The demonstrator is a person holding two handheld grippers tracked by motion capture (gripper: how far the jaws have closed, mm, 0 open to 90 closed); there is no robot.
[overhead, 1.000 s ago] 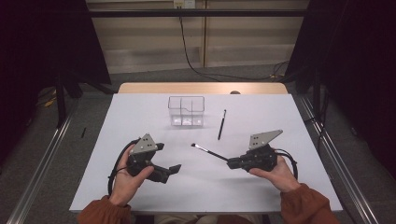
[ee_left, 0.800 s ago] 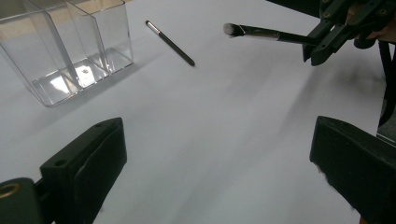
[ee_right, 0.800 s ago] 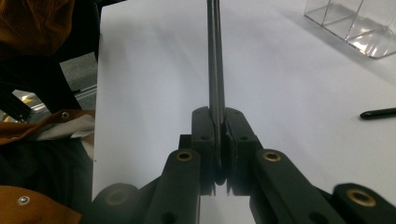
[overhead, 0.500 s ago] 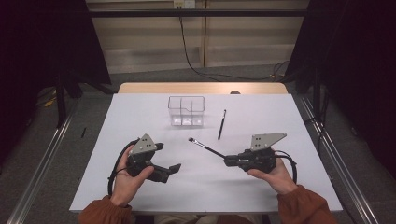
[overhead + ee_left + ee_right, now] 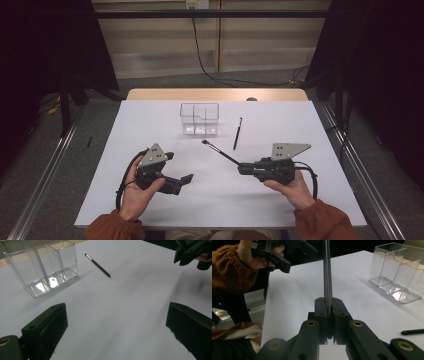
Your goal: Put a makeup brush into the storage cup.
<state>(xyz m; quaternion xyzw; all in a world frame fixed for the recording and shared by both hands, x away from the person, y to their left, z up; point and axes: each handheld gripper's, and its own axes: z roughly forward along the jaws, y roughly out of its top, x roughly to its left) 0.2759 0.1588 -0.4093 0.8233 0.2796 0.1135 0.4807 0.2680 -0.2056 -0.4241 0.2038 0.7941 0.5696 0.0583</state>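
My right gripper (image 5: 243, 168) is shut on a thin black pen (image 5: 221, 153) that slants up and away to the left over the white table (image 5: 150, 125). In the right gripper view the jaws meet at my right gripper (image 5: 329, 307) around the pen (image 5: 327, 272), which runs straight up the picture. A second black pen (image 5: 237, 134) lies loose beside a clear divided container (image 5: 200, 119). My left gripper (image 5: 179, 169) rests at the front left, open and holding nothing. In its own view my left gripper (image 5: 117, 325) looks toward the container (image 5: 42, 267) and the loose pen (image 5: 97, 265).
The container (image 5: 397, 275) stands at the far middle of the table, and the loose pen (image 5: 412, 332) lies just to its right. A wooden strip (image 5: 215, 94) borders the table's far edge. Metal rails (image 5: 45, 170) run along both sides on the floor.
The free end of the held pen has swung slightly away from the person, toward the container. Both hands have stayed where they were.
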